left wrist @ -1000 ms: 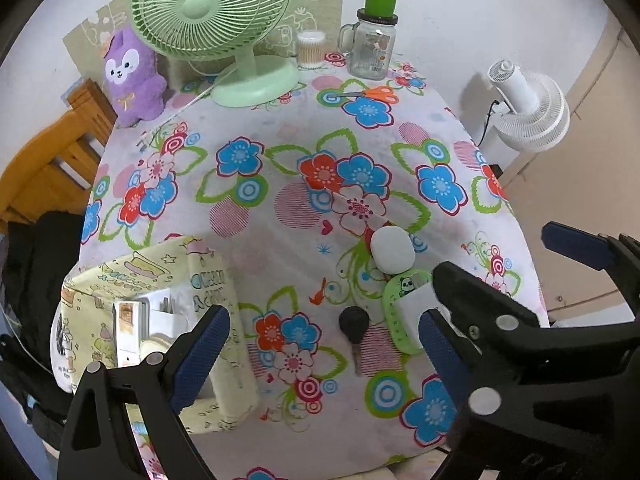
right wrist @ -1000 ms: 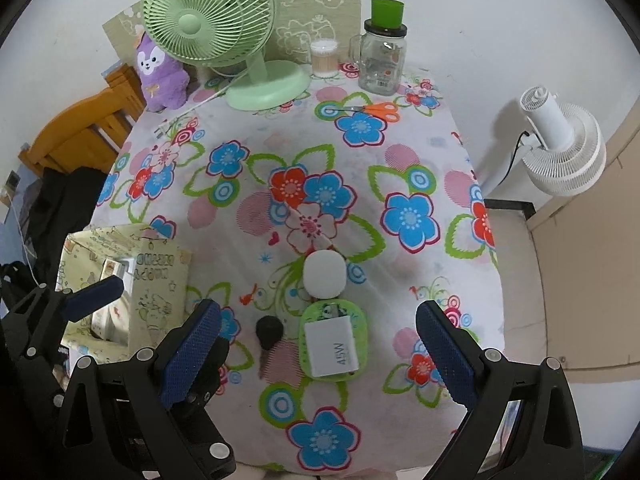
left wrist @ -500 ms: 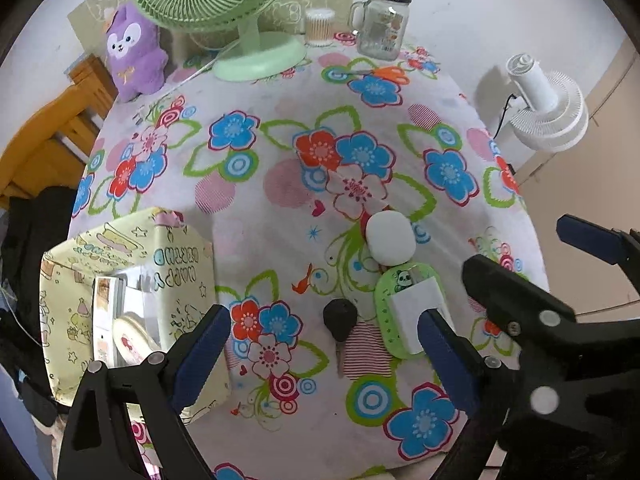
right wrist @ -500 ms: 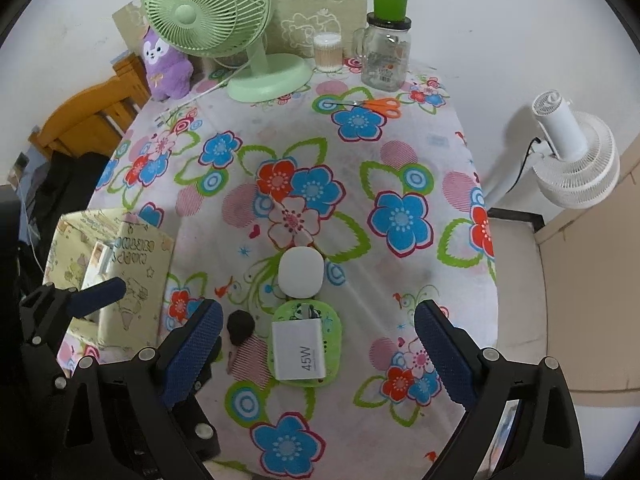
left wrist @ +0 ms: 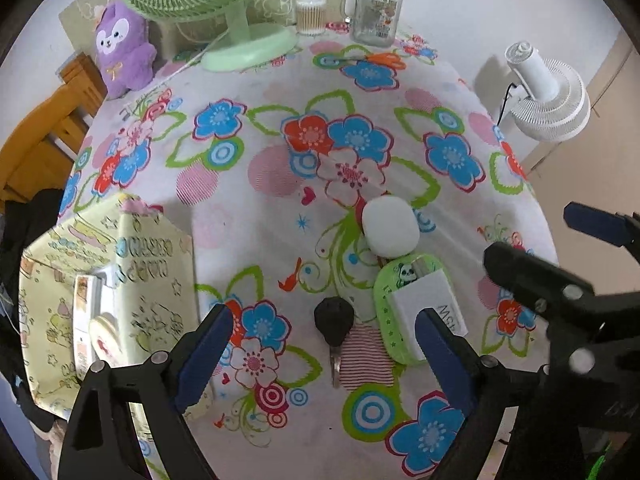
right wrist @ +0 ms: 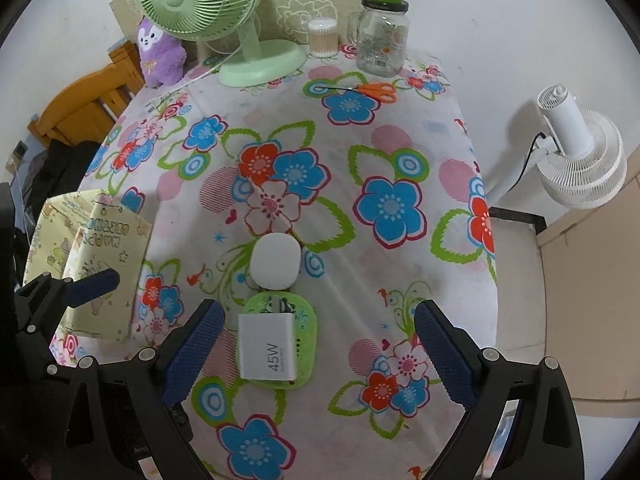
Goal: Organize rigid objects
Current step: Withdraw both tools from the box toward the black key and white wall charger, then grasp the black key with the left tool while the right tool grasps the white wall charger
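A black-headed key (left wrist: pixel 334 322) lies on the flowered tablecloth, straight ahead of my open, empty left gripper (left wrist: pixel 322 356). Right of it a white 45W charger (right wrist: pixel 269 351) sits on a green oval case (right wrist: pixel 306 332), and a white rounded case (right wrist: pixel 276 260) lies just beyond. My right gripper (right wrist: pixel 316 348) is open and empty, its jaws standing either side of the charger, above it. The charger (left wrist: pixel 430 306) and white case (left wrist: pixel 391 226) also show in the left wrist view. A yellow patterned storage box (left wrist: pixel 108 280) with items inside stands at the left.
At the table's far end stand a green desk fan (right wrist: pixel 240 20), a purple plush toy (right wrist: pixel 160 54), a cotton swab tub (right wrist: pixel 323 38), a glass jar with a green lid (right wrist: pixel 382 36) and orange scissors (right wrist: pixel 372 90). A white floor fan (right wrist: pixel 580 148) stands off the table's right edge.
Both grippers have moved forward and lower toward the near objects. The charger now lies between the right gripper's jaws in view. Nothing on the table has moved.
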